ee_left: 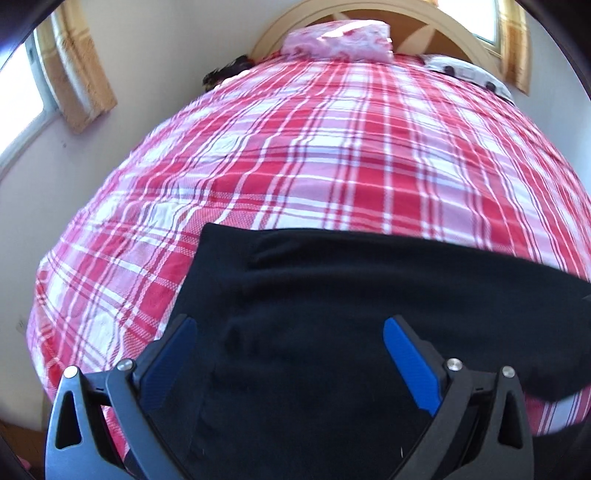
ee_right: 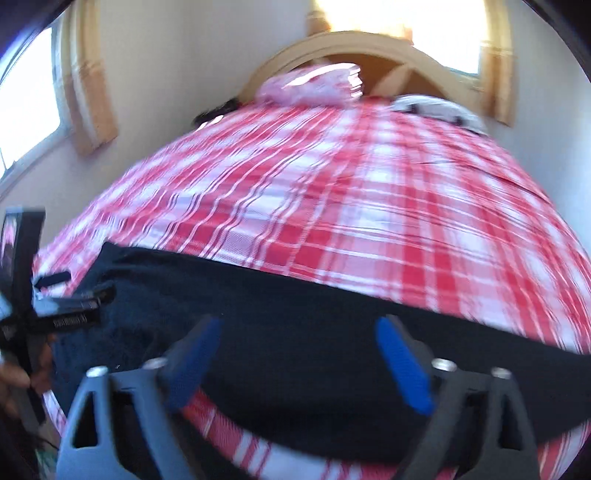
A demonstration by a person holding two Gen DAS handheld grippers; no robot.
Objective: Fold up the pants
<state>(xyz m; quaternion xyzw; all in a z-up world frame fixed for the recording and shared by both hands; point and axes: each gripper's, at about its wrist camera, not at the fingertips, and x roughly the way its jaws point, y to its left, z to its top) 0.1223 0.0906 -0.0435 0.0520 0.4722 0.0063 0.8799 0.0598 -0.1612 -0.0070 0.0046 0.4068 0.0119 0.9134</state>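
Black pants (ee_left: 332,295) lie flat across the near part of a bed with a red and white plaid cover (ee_left: 314,147). My left gripper (ee_left: 290,326) is open above the pants near their left end, blue pads wide apart, holding nothing. In the right wrist view the pants (ee_right: 295,339) stretch left to right as a dark band. My right gripper (ee_right: 297,328) is open over their near edge, empty. The left gripper's body (ee_right: 55,314) shows at the far left of that view, over the pants' left end.
A pink pillow (ee_left: 340,38) and a white patterned pillow (ee_left: 461,70) lie at the far end by a curved wooden headboard (ee_left: 280,26). A dark item (ee_left: 229,72) sits at the far left corner. Windows with tan curtains (ee_left: 74,74) flank the bed.
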